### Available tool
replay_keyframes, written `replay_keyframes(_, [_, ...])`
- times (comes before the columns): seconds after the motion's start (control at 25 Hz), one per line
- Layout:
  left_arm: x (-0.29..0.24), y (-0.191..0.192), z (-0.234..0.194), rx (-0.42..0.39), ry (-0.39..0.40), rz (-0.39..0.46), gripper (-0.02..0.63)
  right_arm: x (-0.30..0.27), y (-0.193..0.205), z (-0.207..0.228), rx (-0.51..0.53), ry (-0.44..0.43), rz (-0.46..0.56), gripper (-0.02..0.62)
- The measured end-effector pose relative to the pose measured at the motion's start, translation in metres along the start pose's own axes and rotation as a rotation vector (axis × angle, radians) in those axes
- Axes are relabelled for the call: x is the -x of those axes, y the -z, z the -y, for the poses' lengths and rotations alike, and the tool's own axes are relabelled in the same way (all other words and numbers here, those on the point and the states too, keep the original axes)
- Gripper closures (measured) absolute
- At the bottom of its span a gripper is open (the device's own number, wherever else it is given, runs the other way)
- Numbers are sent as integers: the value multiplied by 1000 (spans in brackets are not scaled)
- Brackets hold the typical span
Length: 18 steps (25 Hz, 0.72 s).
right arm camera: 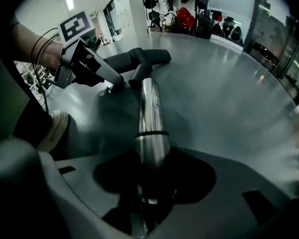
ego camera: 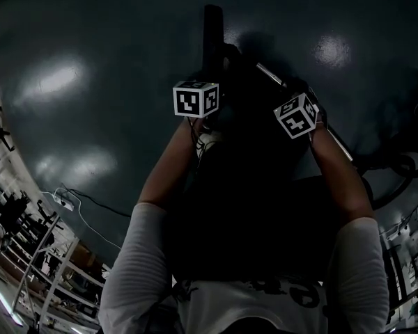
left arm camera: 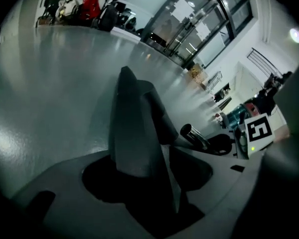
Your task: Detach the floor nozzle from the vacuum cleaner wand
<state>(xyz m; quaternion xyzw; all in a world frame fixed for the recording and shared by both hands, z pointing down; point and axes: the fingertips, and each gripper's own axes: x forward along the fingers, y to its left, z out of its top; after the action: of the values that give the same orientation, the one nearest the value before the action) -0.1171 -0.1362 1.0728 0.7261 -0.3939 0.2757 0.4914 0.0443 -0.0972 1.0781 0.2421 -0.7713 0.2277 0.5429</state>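
Right gripper view | right claw (right arm camera: pixel 149 195) clamps wand (right arm camera: pixel 150 108) | left claw (left arm camera: pixel 154 193) parted astride floor nozzle (left arm camera: pixel 132 128) | step: securing hold | next: close left, pull apart

Legible text, brands, numbers: we find none.
- Left marker cube (ego camera: pixel 196 98) and right marker cube (ego camera: pixel 296 115): we record black-and-white square code patterns only, no lettering.
- Shirt print (ego camera: pixel 303 294): dark shapes, partly hidden; we cannot read them.
- Paper sheets (left arm camera: pixel 182 9) on the glass wall: too small to read.
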Motion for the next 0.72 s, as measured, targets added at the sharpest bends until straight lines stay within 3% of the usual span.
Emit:
replay_keyframes(0.08, [0,3,3,-83,-27,-9,332,0,1,3,-21,25,8,411])
replay_keyframes(0.12, [0,5,4,-122,-42,-9,304,0,2,7,-38,47,9,356])
replay_keyframes(0.16, [1,6,3,-157,-64,-5,229,1,2,13,-51,66,12,299])
replay_keyframes(0.2, [5,6,1,-186,-91,4,164,3,2,17,-53,77,19,282])
replay_keyframes(0.28, [17,2,-2,-221,-141,36,143,10,0,19,-36,86,42,284])
replay_keyframes(0.44, [62,-16,16,-133,-186,139,150,60,-38,7,-97,64,143,285])
replay_keyframes(0.48, [77,-22,21,-112,-212,153,166,79,-51,6,-134,72,175,293])
replay_keyframes(0.56, [109,-40,34,-110,-269,174,352,124,-75,8,-221,106,232,392])
replay_keyframes(0.64, [148,-65,60,-106,-306,205,441,180,-96,9,-291,133,288,451])
replay_keyframes(0.72, [195,-89,95,-77,-329,228,546,242,-114,5,-312,151,333,551])
